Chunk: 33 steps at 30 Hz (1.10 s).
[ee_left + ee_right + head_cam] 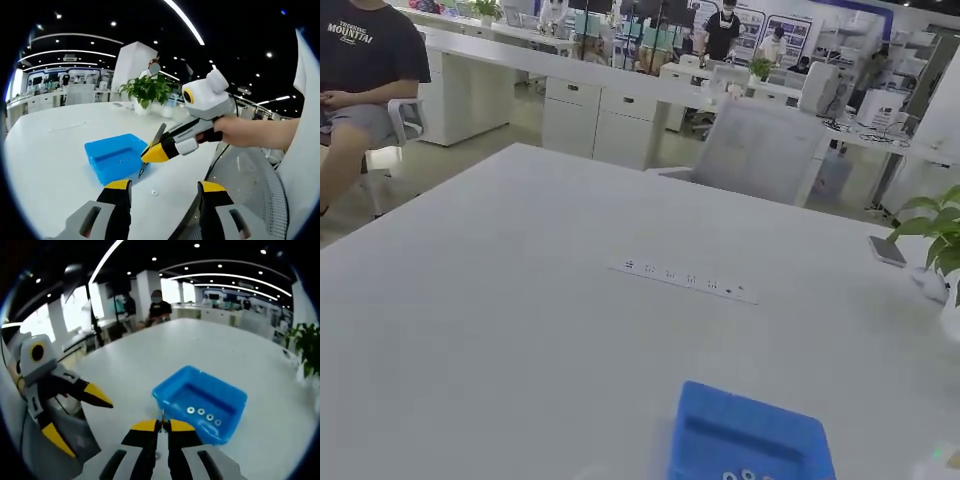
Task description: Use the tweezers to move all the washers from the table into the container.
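Note:
A blue container [117, 155] sits on the white table, and its far corner shows at the bottom of the head view [750, 435]. Several washers [205, 415] lie inside it. One washer [155, 192] lies on the table in front of the container, near the table edge. My right gripper [150, 155] is shut on the tweezers [156, 137], which point down at the container's near corner; in its own view the jaws [160, 426] meet around the tweezer tip [161, 414]. My left gripper [165, 187] is open and holds nothing, hovering near the lone washer.
A power strip [685, 280] lies mid-table, with a phone [887, 250] and a potted plant [940, 230] at the right edge. An office chair [760, 150] stands behind the table. A mesh chair [250, 185] is close to the table's near edge.

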Each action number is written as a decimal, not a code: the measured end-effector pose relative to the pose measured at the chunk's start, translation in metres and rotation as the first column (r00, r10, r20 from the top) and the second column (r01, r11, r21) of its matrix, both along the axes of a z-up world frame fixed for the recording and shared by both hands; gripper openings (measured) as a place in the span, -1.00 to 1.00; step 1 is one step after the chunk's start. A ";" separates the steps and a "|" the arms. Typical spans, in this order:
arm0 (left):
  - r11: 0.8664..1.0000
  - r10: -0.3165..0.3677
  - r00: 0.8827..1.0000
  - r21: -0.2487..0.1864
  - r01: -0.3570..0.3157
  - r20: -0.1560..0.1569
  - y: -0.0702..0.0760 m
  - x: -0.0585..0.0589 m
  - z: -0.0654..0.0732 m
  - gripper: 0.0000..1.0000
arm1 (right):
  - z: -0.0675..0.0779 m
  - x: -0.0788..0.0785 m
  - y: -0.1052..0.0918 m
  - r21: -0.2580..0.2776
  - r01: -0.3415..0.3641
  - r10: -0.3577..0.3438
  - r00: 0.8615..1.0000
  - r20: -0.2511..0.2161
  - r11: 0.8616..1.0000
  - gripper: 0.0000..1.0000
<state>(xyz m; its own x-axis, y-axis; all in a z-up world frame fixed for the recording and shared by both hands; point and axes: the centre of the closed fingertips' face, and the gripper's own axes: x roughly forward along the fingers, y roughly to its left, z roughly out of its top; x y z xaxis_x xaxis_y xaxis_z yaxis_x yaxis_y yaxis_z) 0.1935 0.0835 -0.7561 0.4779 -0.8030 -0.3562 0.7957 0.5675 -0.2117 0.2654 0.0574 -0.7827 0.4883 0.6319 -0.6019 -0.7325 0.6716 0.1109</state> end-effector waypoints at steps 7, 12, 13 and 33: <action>1.000 -0.008 1.000 0.003 0.008 0.000 -0.001 -0.001 0.000 0.04 | -0.004 -0.007 0.000 -0.005 -0.002 0.002 1.000 -0.014 1.000 -0.92; 1.000 -0.002 1.000 0.000 0.002 0.000 0.000 0.000 0.000 0.04 | -0.009 -0.012 0.000 -0.009 -0.003 0.003 1.000 -0.027 1.000 -0.92; 1.000 -0.001 1.000 0.000 0.001 0.000 0.000 0.000 0.000 0.04 | -0.010 -0.012 0.000 -0.010 -0.003 0.003 1.000 -0.029 1.000 -0.92; 1.000 -0.005 1.000 -0.003 0.005 -0.007 0.000 0.000 -0.001 0.04 | -0.029 -0.027 -0.009 -0.046 -0.008 0.004 0.996 -0.086 0.999 -0.92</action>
